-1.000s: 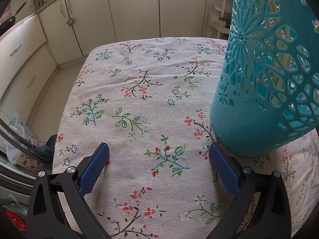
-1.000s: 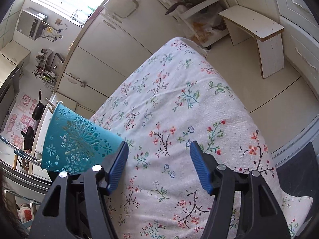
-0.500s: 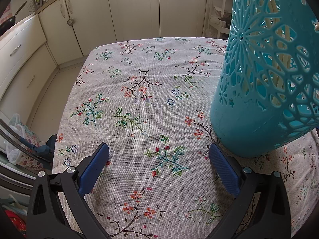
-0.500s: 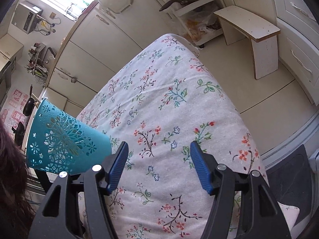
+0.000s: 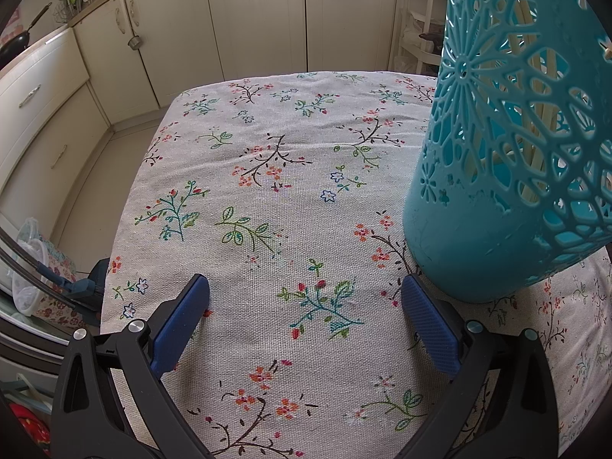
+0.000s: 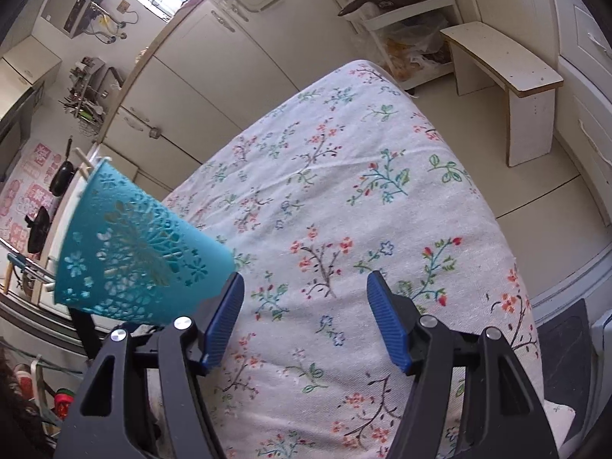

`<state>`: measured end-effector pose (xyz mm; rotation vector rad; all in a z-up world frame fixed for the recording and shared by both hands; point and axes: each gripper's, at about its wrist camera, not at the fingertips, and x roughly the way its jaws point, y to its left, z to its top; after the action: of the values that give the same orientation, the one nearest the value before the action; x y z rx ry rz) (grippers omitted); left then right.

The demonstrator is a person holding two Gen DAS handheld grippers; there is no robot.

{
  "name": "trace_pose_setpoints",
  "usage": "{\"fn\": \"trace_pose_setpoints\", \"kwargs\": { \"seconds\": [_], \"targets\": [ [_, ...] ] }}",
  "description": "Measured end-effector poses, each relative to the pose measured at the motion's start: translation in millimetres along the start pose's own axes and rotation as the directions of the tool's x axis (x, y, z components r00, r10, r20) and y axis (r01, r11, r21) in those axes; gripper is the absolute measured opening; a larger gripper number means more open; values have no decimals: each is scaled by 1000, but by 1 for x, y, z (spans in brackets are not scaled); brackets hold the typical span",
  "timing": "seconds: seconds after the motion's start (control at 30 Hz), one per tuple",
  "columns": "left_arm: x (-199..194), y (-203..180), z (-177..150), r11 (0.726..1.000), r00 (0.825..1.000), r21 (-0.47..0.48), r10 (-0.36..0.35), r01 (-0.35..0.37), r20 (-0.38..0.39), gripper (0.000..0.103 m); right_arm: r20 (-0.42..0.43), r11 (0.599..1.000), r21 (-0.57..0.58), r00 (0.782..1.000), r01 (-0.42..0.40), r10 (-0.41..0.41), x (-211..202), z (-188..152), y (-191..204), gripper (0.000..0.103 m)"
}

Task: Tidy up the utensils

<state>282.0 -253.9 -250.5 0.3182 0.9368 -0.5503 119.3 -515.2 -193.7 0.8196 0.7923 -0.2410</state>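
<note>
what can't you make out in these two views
- Holder top: cut off by the left wrist view's upper edge.
- Sticks inside it: seen only through the lattice, so their count and kind are unclear; in the right wrist view only the tips poke above the rim.
- Holder base: partly behind the right gripper's left finger.
- Rack on the counter: too small to tell what it holds.
</note>
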Motion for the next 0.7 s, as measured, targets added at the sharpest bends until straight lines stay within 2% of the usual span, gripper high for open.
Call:
{"fn": "trace_pose_setpoints", "kwargs": {
  "seconds": [0.3, 0.7],
  "targets": [
    [0, 0, 0, 1000, 1000, 0, 0, 0, 1, 96, 14, 993, 36, 994, -109, 109, -16, -9, 6, 69],
    [0, 0, 0, 1000, 1000, 1, -1, 1, 2, 96, -15, 991, 23, 991, -134, 134, -5, -18, 28, 71]
  ]
}}
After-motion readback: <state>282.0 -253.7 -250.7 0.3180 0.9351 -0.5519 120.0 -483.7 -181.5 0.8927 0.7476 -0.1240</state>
